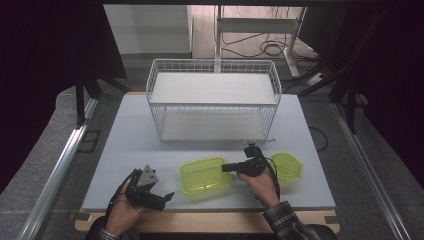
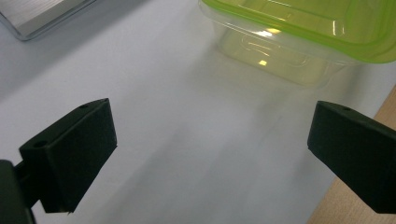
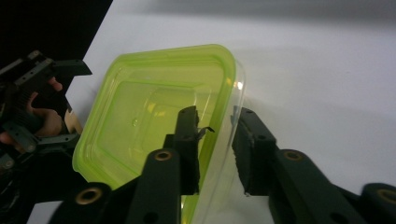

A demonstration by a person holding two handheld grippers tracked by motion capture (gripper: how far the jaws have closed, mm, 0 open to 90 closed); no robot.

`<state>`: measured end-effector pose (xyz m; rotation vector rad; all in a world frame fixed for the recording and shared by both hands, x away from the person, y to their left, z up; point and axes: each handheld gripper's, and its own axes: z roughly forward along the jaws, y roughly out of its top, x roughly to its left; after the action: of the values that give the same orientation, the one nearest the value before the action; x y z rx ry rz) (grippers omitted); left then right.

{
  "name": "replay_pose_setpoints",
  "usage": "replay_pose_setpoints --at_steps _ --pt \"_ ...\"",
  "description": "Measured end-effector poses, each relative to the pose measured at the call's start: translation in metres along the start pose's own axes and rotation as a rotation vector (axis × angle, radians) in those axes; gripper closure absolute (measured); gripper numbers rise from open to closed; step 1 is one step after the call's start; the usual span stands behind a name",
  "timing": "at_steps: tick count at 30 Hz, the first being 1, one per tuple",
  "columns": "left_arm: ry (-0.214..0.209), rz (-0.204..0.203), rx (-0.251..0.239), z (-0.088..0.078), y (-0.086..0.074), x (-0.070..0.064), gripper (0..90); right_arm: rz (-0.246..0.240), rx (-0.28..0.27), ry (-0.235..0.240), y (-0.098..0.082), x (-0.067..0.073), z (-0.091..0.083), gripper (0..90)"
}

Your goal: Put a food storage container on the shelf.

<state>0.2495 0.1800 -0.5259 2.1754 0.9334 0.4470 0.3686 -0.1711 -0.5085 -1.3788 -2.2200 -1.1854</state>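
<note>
A translucent lime-green container without a lid stands on the grey table, near its front middle. My right gripper reaches in from the right. It is open, with one jaw inside the container and one outside, straddling the rim a narrow gap apart. My left gripper rests low near the front edge, left of the container. Its jaws are wide open with bare table between them. They point at the container's near corner.
A matching green lid lies flat just right of my right hand. A white wire two-tier rack stands at the back middle of the table. The wooden front edge runs close by my left gripper.
</note>
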Motion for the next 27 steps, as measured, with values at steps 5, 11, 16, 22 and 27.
replay_pose_setpoints --at_steps 5,11,16,22,27 --pt "0.004 -0.002 -0.004 0.000 0.000 0.000 1.0 0.049 0.010 0.085 0.001 -0.003 0.000 79.1" --pt "0.006 -0.003 -0.005 -0.002 0.000 0.002 1.0 0.003 -0.001 0.075 0.004 0.004 -0.004 79.5" --pt "0.010 -0.015 -0.006 -0.002 -0.001 0.003 1.0 0.010 -0.039 0.090 0.008 0.004 -0.012 79.5" --pt "0.015 -0.020 -0.001 -0.002 -0.001 0.004 1.1 0.023 -0.067 0.120 0.012 0.005 -0.020 79.4" --pt "0.017 -0.025 -0.003 -0.002 -0.001 0.004 1.1 0.014 -0.090 0.127 0.020 0.007 -0.029 79.4"
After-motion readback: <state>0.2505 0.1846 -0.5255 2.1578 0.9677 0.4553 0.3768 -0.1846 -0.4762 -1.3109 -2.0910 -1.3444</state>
